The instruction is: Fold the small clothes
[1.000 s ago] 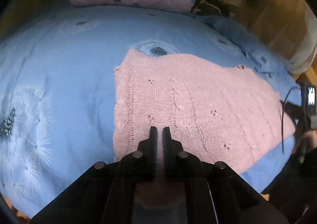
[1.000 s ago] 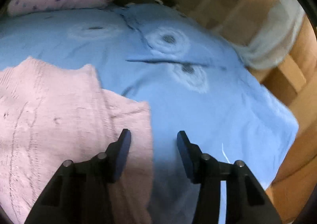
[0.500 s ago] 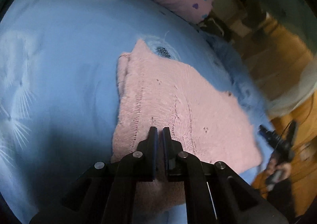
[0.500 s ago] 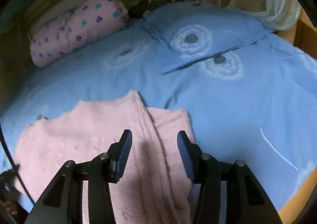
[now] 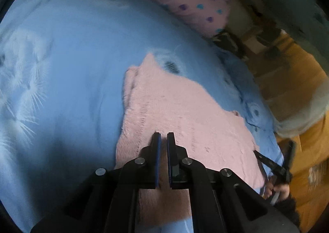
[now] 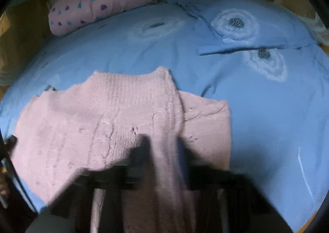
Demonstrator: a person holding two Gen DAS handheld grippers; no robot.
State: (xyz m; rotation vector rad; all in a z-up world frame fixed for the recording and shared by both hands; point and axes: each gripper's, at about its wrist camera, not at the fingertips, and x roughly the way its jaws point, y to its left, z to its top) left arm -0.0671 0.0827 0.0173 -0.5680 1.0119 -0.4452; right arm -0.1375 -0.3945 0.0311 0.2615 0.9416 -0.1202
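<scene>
- Half a second ago the right gripper (image 6: 162, 146) showed sharp, its jaws spread wide over the pink knitted sweater (image 6: 115, 117); now it is a dark blur low in the right wrist view, and the gap between its jaws looks narrower, with a band of the pink knit running down between them.
- Whether those right jaws are pinching the knit or only straddling it cannot be told through the blur.
- The left gripper (image 5: 162, 140) reads much as before: its jaws stand nearly together with a thin slit between them, nothing caught in the slit, tips over the near part of the sweater.
- The left wrist view has swung a little since the earlier frame, so the polka-dot pillow (image 5: 181, 0) sits further toward the top right.
- The sweater lies spread on the blue bedspread (image 5: 67, 72) of the bed, its near edge passing under both grippers; in the right wrist view one side panel is doubled over, so a raised ridge of knit runs from the neckline toward the camera with a flatter flap to its right.
- No container appears in either view.
- A blue pillow (image 6: 246, 19) with dandelion prints lies beyond the sweater, well apart from it.
- At the lower right edge of the left wrist view the right gripper's dark frame and part of a hand (image 5: 275, 189) show, smeared and cut off.
- The sweater's near hem is hidden behind the gripper bodies in both views.
</scene>
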